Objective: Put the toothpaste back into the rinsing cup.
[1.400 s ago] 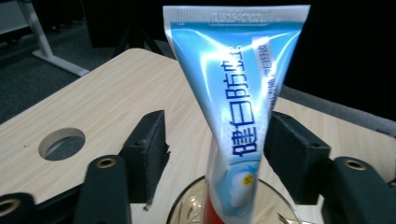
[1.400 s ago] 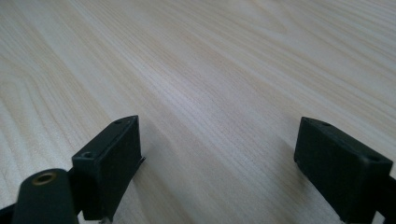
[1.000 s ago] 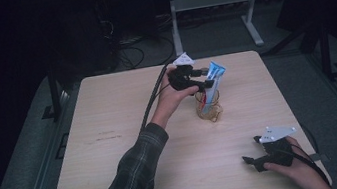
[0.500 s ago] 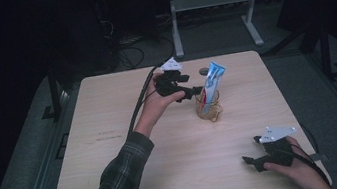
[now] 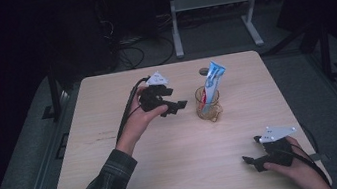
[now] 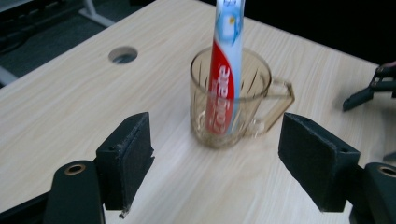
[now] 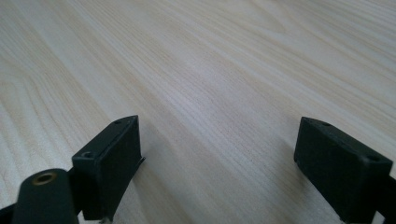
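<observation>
Toothpaste tube (image 6: 227, 56) upright in glass mug (image 6: 233, 105); left tool (image 5: 174, 107) spread, empty.
We judge the tube light, squashy: pinch mid-body; glass fragile, slick.

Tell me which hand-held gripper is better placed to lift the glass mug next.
Probably the left hand-held gripper: open, beside the mug and facing it. The right hand-held gripper sits at the table's near edge.

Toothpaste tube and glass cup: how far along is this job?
Done, it seems: the toothpaste tube stands upright in the glass cup. In hand: nothing; the left gripper, its jaws having just been opening, is open and apart from the cup, nothing between them. The right gripper rests open near the table's front edge. Left: probably only drawing the left hand back.
</observation>
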### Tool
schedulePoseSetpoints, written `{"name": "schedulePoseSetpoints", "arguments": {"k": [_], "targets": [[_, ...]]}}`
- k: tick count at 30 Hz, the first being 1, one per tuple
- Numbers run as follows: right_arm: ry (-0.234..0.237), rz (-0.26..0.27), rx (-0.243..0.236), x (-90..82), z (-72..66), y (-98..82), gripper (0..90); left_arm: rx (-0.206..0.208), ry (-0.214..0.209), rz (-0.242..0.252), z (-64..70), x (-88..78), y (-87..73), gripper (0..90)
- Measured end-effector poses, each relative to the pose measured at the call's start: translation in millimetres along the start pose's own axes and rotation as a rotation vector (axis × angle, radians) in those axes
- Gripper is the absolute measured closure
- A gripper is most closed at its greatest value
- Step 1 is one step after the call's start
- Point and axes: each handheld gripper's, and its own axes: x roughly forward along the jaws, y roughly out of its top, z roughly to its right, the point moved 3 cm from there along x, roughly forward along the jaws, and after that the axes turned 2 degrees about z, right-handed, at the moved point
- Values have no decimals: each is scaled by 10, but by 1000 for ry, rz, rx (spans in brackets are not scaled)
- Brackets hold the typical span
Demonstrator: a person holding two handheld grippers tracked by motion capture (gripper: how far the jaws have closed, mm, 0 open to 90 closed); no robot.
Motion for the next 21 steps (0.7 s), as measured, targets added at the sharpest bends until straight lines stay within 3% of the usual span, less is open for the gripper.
{"name": "schedulePoseSetpoints", "arguments": {"k": [21], "targets": [[-3,1,-1,1,5,0,138,-29,59,-43,153,-517,-724,255]]}}
